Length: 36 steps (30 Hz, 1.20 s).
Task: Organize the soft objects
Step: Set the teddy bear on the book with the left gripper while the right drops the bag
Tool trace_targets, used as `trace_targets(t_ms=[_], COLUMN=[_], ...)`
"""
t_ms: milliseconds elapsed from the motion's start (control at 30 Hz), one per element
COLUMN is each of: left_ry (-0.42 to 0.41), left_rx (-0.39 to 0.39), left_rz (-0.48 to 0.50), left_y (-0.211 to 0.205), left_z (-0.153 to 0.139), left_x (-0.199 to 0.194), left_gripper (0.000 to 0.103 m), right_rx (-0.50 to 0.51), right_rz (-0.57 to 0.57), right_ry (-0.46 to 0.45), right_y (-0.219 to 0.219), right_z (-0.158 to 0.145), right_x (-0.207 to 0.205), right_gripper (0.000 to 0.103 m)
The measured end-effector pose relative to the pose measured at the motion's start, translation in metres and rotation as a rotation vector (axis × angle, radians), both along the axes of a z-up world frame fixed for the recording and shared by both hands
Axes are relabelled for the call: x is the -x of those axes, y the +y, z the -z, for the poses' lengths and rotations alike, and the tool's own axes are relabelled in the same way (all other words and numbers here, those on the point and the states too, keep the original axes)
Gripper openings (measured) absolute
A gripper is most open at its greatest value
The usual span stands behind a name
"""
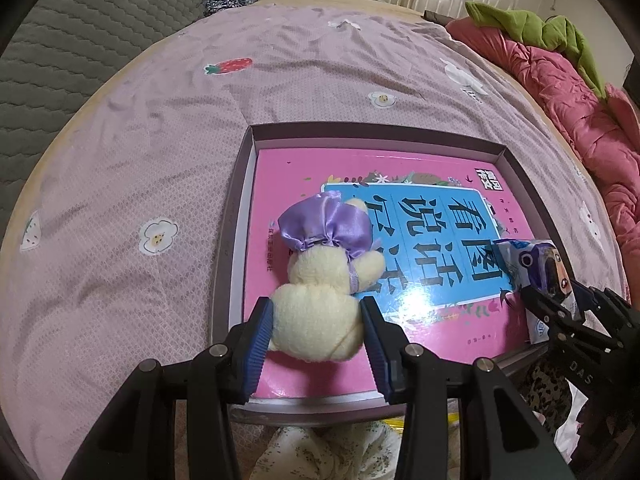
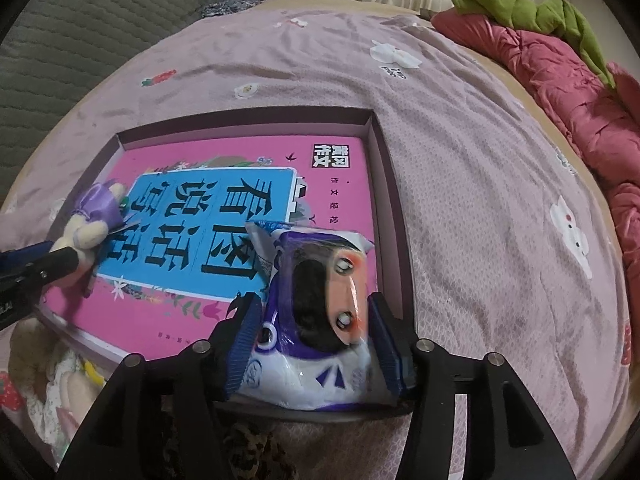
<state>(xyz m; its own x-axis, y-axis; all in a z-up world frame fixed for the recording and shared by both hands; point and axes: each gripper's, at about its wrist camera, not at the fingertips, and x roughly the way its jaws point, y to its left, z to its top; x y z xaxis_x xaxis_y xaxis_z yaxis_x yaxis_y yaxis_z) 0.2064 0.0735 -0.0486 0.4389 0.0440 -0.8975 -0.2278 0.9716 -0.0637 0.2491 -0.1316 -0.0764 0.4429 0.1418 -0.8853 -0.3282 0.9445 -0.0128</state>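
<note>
**Two soft items lowered into the tray**

Left gripper clamps the cream plush bear in a purple satin bonnet over the shallow mauve cardboard tray – ready to set down. Right gripper – its pads beside the purple-and-white plastic tissue pack; whether they press it I cannot tell

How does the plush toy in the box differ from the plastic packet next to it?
The plush toy is fuzzy cream fabric with a shiny purple bonnet; the plastic packet is glossy film, printed purple and white with a cartoon face. The toy lies at the box's left side between the left gripper's fingers; the packet sits at its right side between the right gripper's fingers. Both rest over the pink book.
</note>
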Motion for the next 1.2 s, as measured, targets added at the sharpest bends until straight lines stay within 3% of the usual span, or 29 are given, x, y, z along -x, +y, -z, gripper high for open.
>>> trace_targets(t_ms=[133, 433, 600, 1200], left_ry=[0.003, 0.024, 0.023, -0.004], left_rx=[0.003, -0.004, 0.036, 0.106], left_rz=[0.001, 0.001, 0.006, 0.011], left_y=[0.001, -0.001, 0.001, 0.007], left_z=[0.001, 0.002, 0.001, -0.011], left_x=[0.002, 0.002, 0.003, 0.018], left_gripper=[0.045, 0.046, 0.046, 0.05], right_rx=[-0.045, -0.083, -0.102, -0.15], right_rz=[0.0, 0.039, 0.051, 0.058], right_ry=[-0.024, -0.09, -0.11, -0.126], right_y=[-0.005, -0.023, -0.03, -0.031], right_z=[-0.011, -0.039, -0.051, -0.068], right_x=[0.009, 0.029, 0.038, 0.058], right_gripper=[0.066, 0.067, 0.067, 0.068])
